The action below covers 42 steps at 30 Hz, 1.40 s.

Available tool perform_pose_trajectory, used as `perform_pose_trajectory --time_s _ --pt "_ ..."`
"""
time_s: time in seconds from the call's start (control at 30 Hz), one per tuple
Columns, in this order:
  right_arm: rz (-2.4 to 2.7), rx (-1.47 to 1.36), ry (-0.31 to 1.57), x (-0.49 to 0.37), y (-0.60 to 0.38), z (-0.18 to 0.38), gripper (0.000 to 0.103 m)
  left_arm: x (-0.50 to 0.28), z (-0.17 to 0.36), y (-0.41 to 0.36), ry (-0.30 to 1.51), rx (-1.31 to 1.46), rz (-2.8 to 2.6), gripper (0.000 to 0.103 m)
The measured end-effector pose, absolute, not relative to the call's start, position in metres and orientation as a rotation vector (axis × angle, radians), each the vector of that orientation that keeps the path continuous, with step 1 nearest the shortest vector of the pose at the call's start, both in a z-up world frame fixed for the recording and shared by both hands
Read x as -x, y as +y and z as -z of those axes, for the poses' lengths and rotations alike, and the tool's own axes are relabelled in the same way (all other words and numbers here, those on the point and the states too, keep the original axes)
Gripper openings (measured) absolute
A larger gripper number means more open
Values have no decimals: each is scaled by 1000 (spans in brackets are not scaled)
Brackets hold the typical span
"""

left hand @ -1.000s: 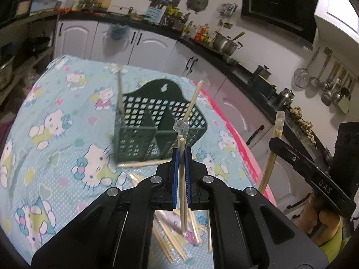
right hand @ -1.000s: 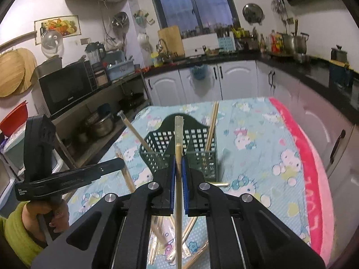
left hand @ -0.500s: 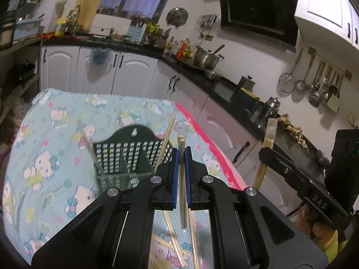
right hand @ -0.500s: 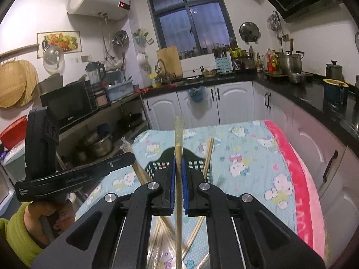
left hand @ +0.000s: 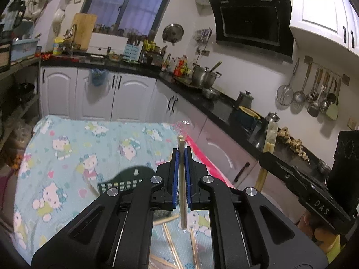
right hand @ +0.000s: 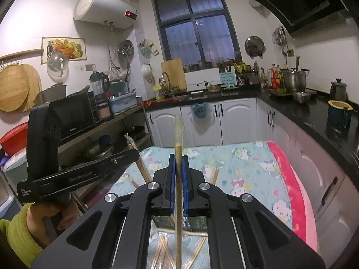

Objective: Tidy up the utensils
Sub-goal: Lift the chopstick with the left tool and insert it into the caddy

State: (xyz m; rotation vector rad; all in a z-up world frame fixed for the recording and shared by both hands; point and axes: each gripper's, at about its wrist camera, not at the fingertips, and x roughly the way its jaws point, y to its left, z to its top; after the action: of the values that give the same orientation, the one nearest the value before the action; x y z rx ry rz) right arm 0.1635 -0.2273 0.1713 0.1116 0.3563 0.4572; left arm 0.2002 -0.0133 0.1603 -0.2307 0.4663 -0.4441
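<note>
My left gripper (left hand: 181, 154) is shut on a wrapped pair of pale chopsticks (left hand: 182, 201), held upright between its blue pads high above the table. Behind its left finger only the top of the dark green slotted basket (left hand: 122, 180) shows. My right gripper (right hand: 177, 157) is shut on another wrapped chopstick pair (right hand: 178, 201), also upright. The basket (right hand: 197, 222) lies below its fingers, mostly hidden, with chopsticks standing in it. Loose chopsticks (right hand: 162, 246) lie on the cloth in front of the basket. Each gripper shows at the side of the other's view.
The table wears a light blue cartoon-cat cloth (left hand: 89, 148) with a pink edge (right hand: 298, 201) on the right. White cabinets and a black counter (right hand: 309, 116) with pots run behind and to the right. A shelf with a microwave (right hand: 71, 114) stands left.
Both grippers have risen with their chopsticks still held. The basket has dropped low in both views and now sits mostly behind the fingers.
</note>
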Motion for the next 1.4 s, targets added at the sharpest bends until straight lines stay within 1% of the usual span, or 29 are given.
perform_pose_trajectory --time_s 0.4,0.6,1.03,1.4 --pt "-476 -101 320 -191 -209 -201 6 -215 -197 -3 385 224 392 3" --pt "-472 -102 292 -210 -204 -206 6 -228 -203 1 354 193 331 3" --pt "-438 -105 229 -251 -196 -196 6 -252 -176 4 380 147 257 3" --pt "-408 -128 206 -281 -201 -156 6 -258 -143 -3 372 108 246 3"
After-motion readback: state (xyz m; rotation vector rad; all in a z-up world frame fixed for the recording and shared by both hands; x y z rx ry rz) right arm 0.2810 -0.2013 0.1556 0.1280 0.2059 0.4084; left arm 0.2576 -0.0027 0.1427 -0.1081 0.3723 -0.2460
